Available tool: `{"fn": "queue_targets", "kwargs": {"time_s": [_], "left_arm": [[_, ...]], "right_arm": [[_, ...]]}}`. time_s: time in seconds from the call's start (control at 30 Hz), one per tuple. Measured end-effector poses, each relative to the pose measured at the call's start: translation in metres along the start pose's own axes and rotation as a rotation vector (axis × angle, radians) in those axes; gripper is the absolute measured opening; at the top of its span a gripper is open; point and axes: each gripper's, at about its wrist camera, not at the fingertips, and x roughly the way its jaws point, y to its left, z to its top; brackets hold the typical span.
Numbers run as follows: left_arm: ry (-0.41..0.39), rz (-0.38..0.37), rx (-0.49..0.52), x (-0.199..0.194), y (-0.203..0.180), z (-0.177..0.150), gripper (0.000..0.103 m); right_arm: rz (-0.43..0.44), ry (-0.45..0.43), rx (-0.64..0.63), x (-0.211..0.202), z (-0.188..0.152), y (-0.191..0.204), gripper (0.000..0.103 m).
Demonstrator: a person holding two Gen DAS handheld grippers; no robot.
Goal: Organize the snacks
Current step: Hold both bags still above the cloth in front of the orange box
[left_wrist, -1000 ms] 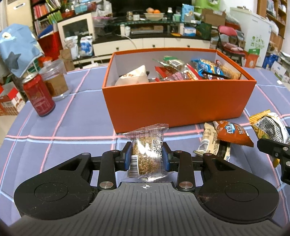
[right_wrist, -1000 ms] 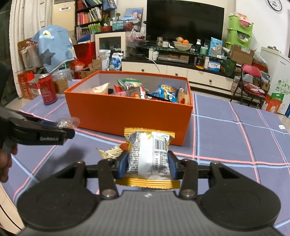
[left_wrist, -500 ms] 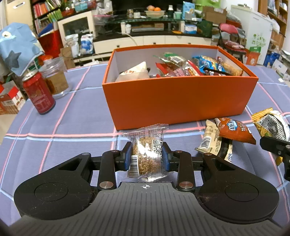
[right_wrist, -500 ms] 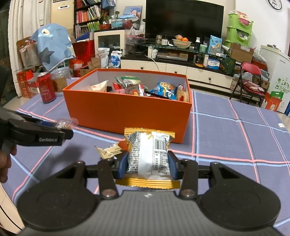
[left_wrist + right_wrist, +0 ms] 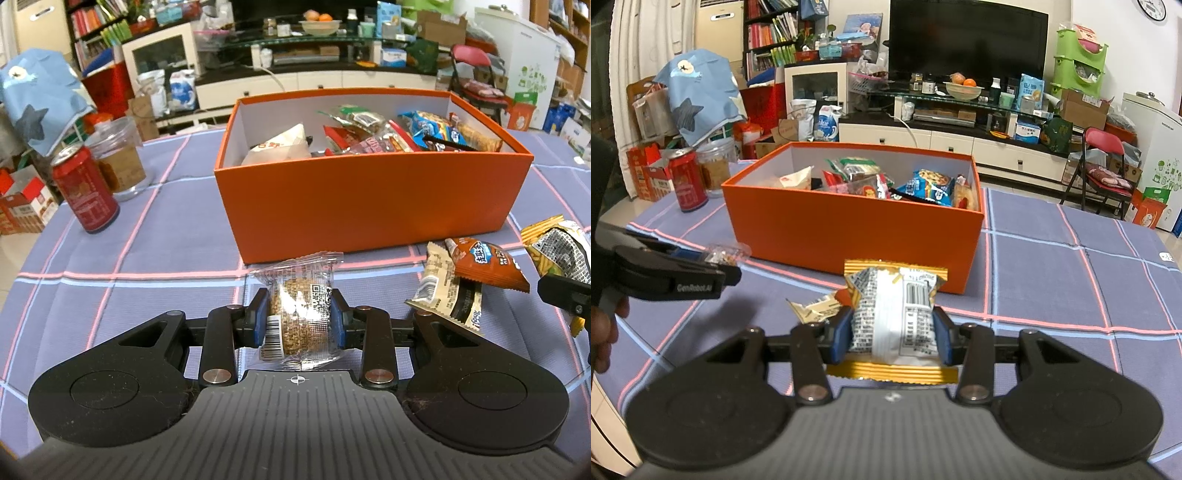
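My left gripper is shut on a clear-wrapped brown grain bar, held above the tablecloth in front of the orange box. The box holds several snack packets. My right gripper is shut on a white and gold snack packet, also short of the box. The left gripper shows at the left of the right wrist view. A brown packet and a beige packet lie on the cloth by the box's right front corner.
A red can and a clear jar stand on the table's left side. The purple checked tablecloth covers the table. A TV stand and clutter fill the room behind.
Both grippers have risen and tilted a little, so more of the box's inside shows. Each still holds its packet.
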Motion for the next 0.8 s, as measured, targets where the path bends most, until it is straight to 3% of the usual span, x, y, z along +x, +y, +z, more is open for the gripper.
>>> {"fn": "queue_targets", "kwargs": {"time_s": [0.8], "left_arm": [[0.004,-0.004,0.004,0.0006,-0.0005,-0.0002,0.019]], "right_arm": [[-0.003,0.02,-0.003,0.0029,0.0007,0.0,0.046]]}}
